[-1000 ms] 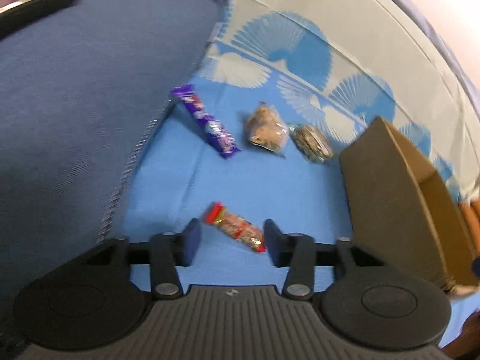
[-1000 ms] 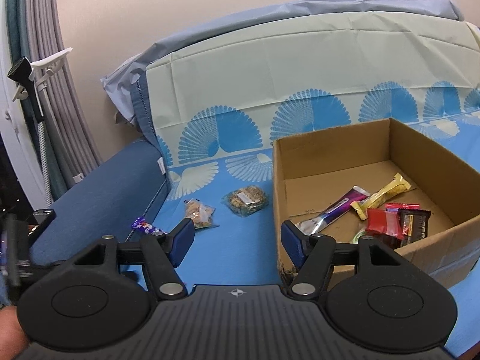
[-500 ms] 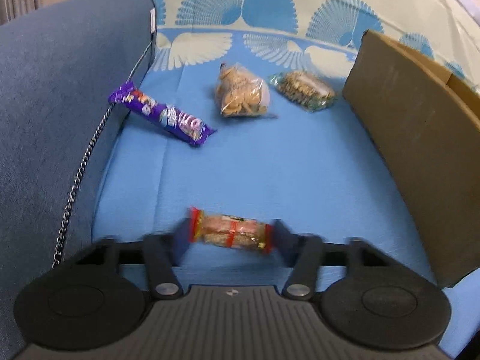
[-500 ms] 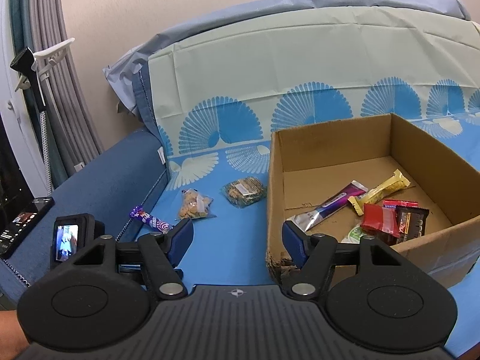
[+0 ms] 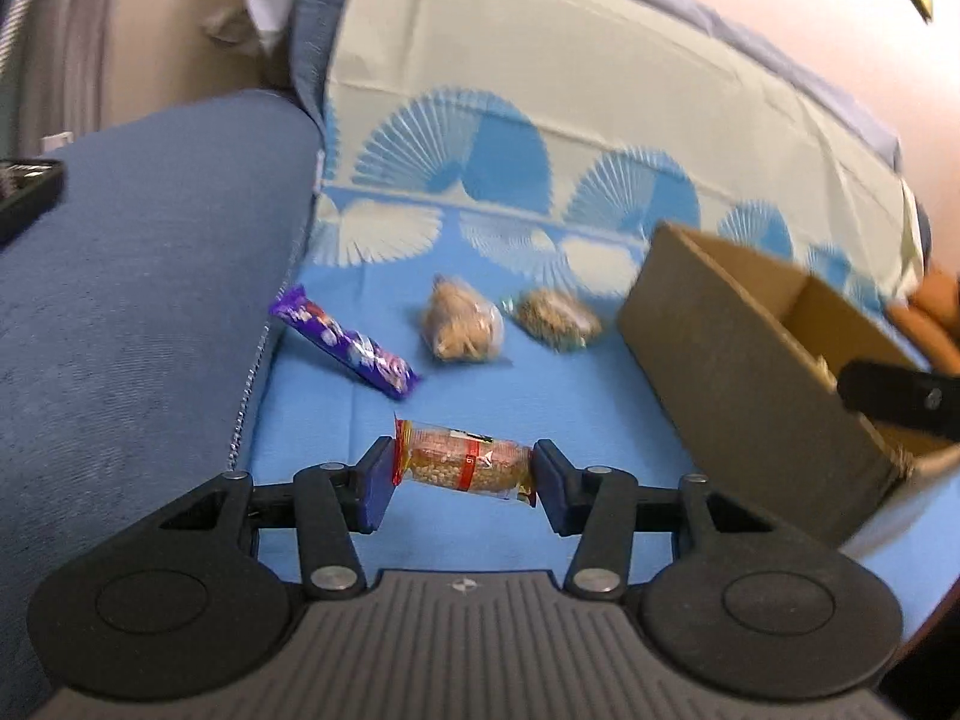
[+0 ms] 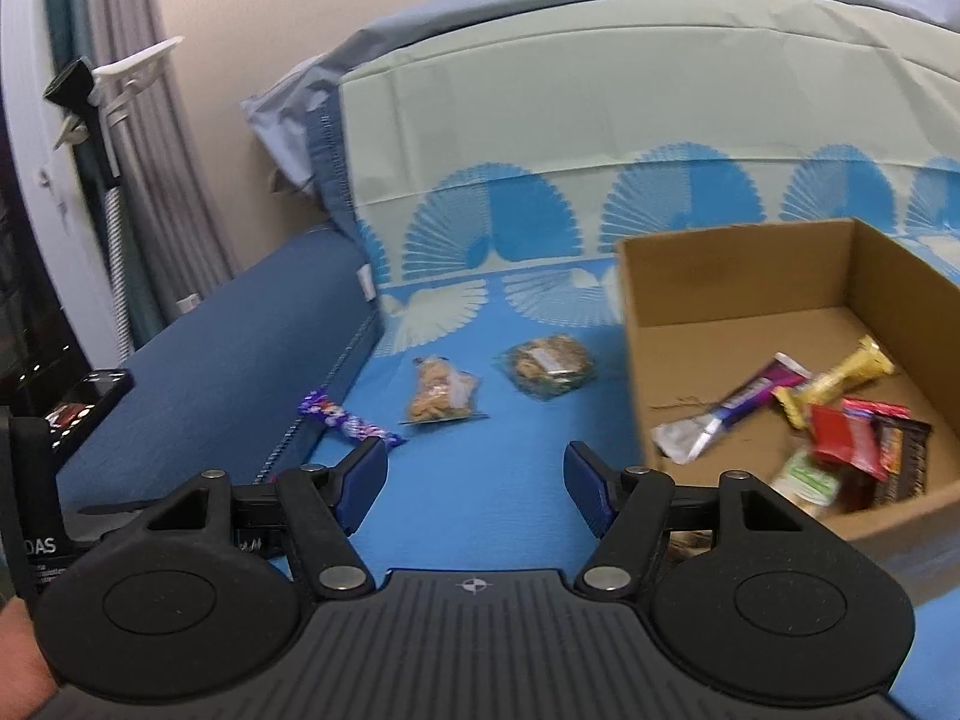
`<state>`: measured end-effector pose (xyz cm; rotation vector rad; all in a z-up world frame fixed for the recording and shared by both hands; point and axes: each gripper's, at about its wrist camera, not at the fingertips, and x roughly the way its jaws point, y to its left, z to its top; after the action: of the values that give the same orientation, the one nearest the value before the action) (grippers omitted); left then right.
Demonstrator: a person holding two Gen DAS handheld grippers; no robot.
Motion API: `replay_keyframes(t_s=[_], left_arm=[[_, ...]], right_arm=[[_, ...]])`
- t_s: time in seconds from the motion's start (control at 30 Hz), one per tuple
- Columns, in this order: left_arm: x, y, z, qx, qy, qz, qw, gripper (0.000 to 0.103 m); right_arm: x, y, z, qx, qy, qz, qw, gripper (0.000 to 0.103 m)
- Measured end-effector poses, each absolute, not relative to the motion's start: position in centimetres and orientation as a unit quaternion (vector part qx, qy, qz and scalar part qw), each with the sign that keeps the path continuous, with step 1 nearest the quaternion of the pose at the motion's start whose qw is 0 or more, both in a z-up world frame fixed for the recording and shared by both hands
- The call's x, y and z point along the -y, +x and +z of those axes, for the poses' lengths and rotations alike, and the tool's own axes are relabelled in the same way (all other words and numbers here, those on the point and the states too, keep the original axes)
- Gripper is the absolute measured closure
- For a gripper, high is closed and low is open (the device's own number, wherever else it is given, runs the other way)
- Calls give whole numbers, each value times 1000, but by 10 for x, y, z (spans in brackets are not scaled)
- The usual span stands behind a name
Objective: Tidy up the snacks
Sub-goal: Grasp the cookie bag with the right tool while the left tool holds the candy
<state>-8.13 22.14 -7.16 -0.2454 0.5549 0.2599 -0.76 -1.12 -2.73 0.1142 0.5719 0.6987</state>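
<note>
My left gripper (image 5: 462,477) is shut on a clear peanut packet with red bands (image 5: 465,461), held end to end between the pads above the blue sheet. A purple bar (image 5: 345,350), a clear bag of tan snacks (image 5: 462,327) and a bag of brown snacks (image 5: 558,318) lie beyond it. The cardboard box (image 5: 744,372) stands to the right. My right gripper (image 6: 474,477) is open and empty, left of the box (image 6: 744,294), which holds several wrapped snacks (image 6: 840,420). The purple bar (image 6: 348,420) and both bags (image 6: 441,396) show there too.
A dark blue sofa arm (image 5: 120,312) rises on the left. A pale fan-patterned cover (image 6: 600,150) drapes the backrest. A black phone (image 6: 90,399) lies on the arm. Part of the other gripper (image 5: 900,399) crosses the box's right side.
My left gripper closed on the peanut packet and lifted it off the sheet, tilting up to face the backrest. My right gripper shifted slightly left, still open.
</note>
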Motion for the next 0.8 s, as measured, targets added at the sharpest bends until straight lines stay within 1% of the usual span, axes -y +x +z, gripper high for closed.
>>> replay_keyframes(t_s=[0.13, 0.27, 0.4, 0.5, 0.57, 0.8], left_arm=[[-217, -82, -69, -252, -109, 133, 952, 49], [-218, -85, -68, -240, -113, 141, 954, 49], [-226, -88, -69, -231, -130, 148, 953, 49], [-231, -89, -71, -229, -141, 153, 951, 49], [-233, -91, -71, -226, -143, 155, 951, 49], [-235, -93, -72, -222, -145, 154, 952, 49]], right_arm=[[-9, 2, -20, -288, 45, 350, 890, 36], [-46, 29, -10, -276, 23, 352, 894, 36], [-100, 78, -20, -312, 10, 349, 883, 36], [-137, 112, -36, -338, -2, 341, 877, 31], [-157, 131, -50, -350, -15, 330, 876, 22], [-198, 177, -99, -405, -35, 312, 859, 16]])
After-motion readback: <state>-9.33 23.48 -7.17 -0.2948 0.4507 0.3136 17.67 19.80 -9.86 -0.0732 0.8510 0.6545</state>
